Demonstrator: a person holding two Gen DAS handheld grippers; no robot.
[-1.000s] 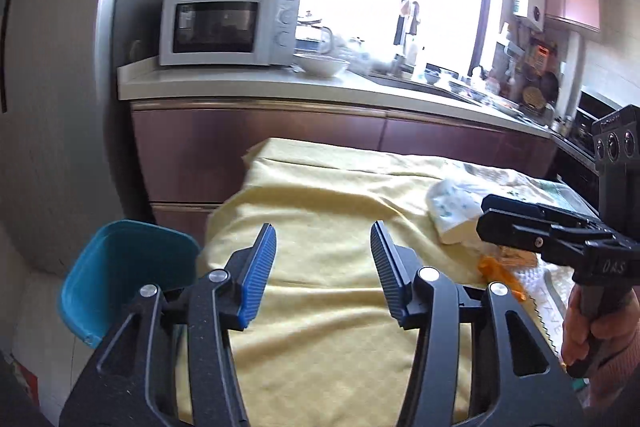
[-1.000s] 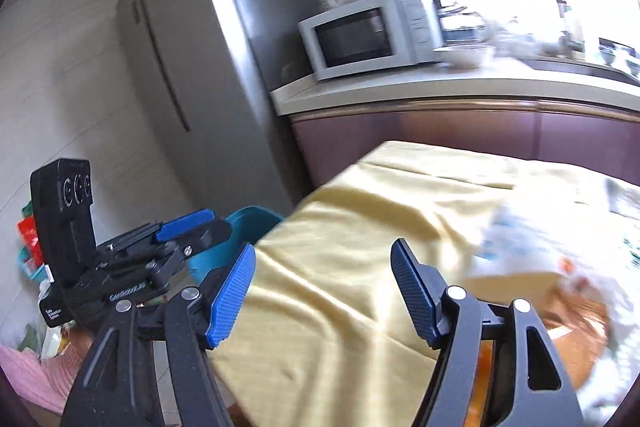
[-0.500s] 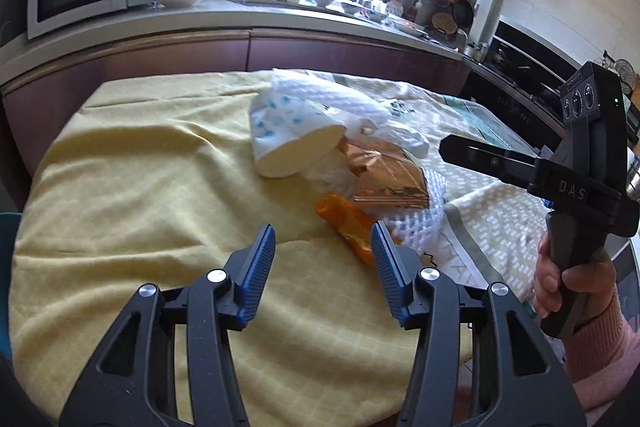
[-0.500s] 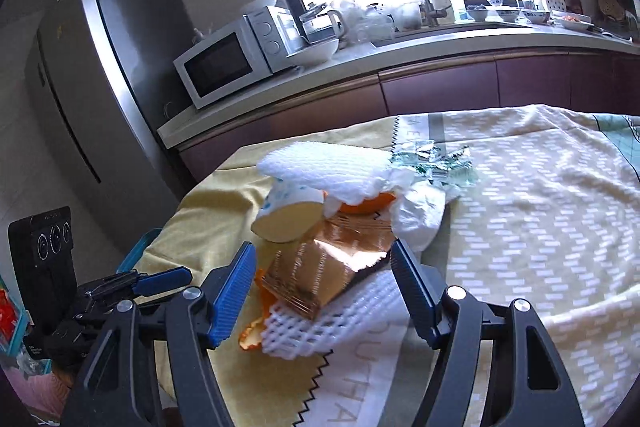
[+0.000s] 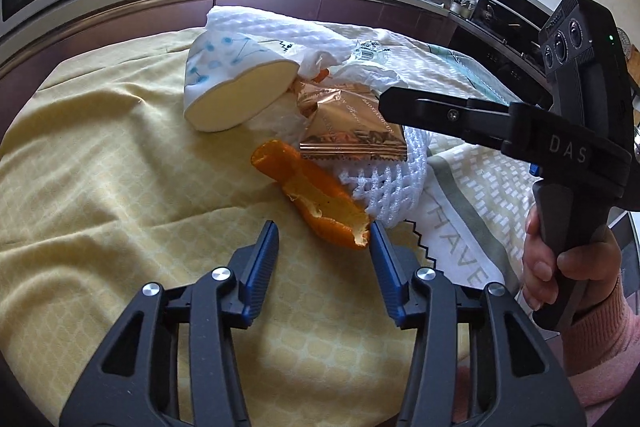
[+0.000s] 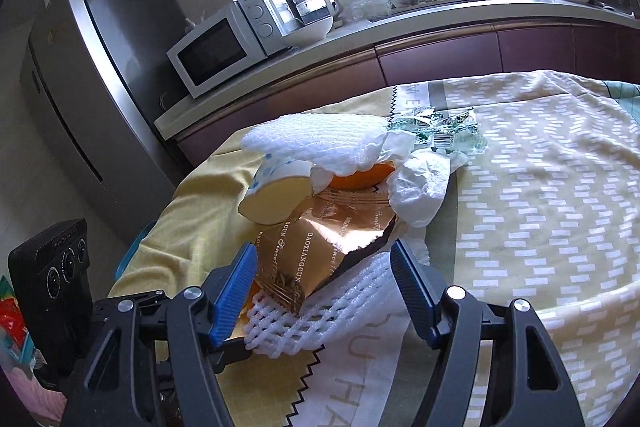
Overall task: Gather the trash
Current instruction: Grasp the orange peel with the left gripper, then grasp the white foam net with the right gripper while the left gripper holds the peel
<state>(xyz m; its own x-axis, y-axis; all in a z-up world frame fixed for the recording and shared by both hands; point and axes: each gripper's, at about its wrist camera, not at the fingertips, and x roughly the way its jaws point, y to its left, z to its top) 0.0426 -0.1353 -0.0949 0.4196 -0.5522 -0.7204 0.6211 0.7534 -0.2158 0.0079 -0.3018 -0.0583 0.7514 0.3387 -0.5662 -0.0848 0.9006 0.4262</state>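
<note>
A pile of trash lies on the yellow tablecloth [image 5: 100, 187]: an orange peel [image 5: 316, 197], a copper foil wrapper [image 5: 352, 131] [image 6: 316, 247], white foam netting [image 5: 384, 179] [image 6: 320, 315], a tipped paper cup [image 5: 228, 87] [image 6: 276, 191], crumpled tissue [image 6: 420, 187] and a green-white wrapper [image 6: 440, 131]. My left gripper [image 5: 324, 247] is open, its jaws just short of the peel's near end. My right gripper [image 6: 324, 267] is open, its jaws either side of the foil wrapper and netting; it also shows in the left wrist view [image 5: 500, 123].
A kitchen counter [image 6: 360, 27] with a microwave [image 6: 228, 47], bowls and a sink runs behind the table. A fridge [image 6: 100, 75] stands at the left. A blue bin's rim [image 6: 134, 255] peeks beside the table's left edge.
Both grippers swung from the bin side of the table toward the trash pile and moved closer. The left now reaches the peel; the right now frames the foil wrapper.
</note>
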